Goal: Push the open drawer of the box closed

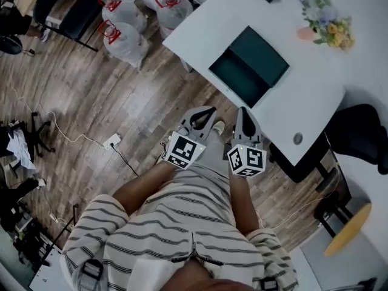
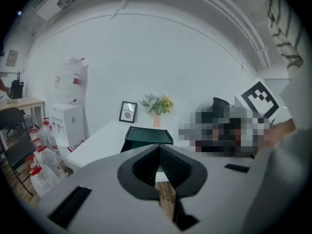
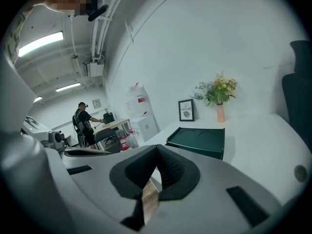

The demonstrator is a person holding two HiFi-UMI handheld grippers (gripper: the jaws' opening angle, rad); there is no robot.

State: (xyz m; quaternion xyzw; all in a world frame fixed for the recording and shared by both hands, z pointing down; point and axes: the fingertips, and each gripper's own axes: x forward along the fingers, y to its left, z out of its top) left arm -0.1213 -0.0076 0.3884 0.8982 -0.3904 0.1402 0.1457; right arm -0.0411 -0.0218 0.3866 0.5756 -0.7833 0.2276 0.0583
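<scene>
1. Left gripper (image 1: 206,115) and right gripper (image 1: 244,117) are both shut and empty. They sit at frame centre, over the floor (image 1: 121,96), short of the bench (image 1: 339,83).
2. Box (image 1: 259,52) lies upper right of centre, its drawer (image 1: 235,76) pulled out toward the bench's lower-left edge.
3. Risk: an off-centre push may skew the drawer, or slide the whole box toward the flowers (image 1: 327,26).
4. Room: bare bench to the right of the box. The approach from the floor side looks open.
</scene>
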